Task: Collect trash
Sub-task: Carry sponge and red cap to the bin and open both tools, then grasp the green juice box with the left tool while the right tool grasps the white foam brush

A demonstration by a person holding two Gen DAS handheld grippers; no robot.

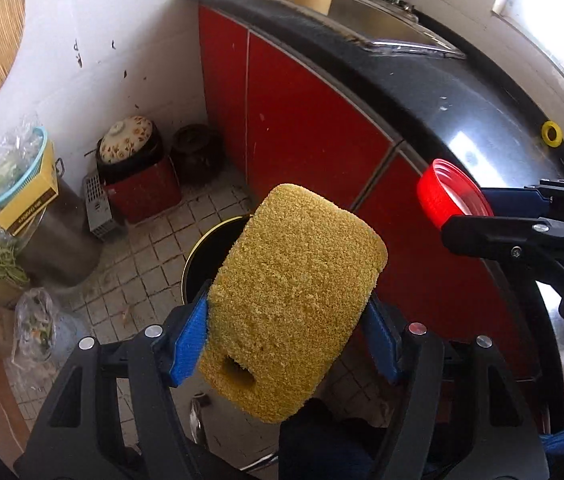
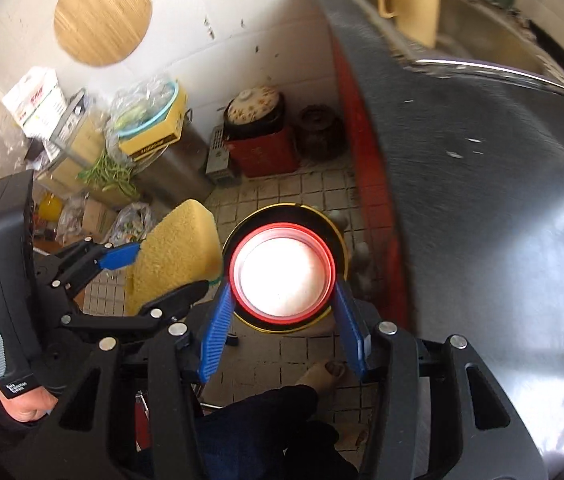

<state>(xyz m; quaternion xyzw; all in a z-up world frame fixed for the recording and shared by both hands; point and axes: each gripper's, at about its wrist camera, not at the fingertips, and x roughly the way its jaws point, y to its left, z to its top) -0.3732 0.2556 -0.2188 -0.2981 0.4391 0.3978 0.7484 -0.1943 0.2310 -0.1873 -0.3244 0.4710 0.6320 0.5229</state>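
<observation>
We grip a coarse yellow sponge [image 1: 294, 304] in our left claw [image 1: 288, 332] and a red lid [image 2: 283, 275] in our right claw [image 2: 282, 304], both over the black bin [image 2: 338, 236] beside the counter [image 2: 482, 200]; clay pots [image 2: 253, 114] stand beyond.

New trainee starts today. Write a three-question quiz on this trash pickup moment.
1. True or false: the left gripper grips a yellow sponge.
2. What does the right gripper hold? A) red lid B) yellow mug C) green cloth
3. Fill in: below both grippers, a black ___ with a gold rim stands on the tiled floor.

Key:
1. True
2. A, the red lid
3. bin
</observation>
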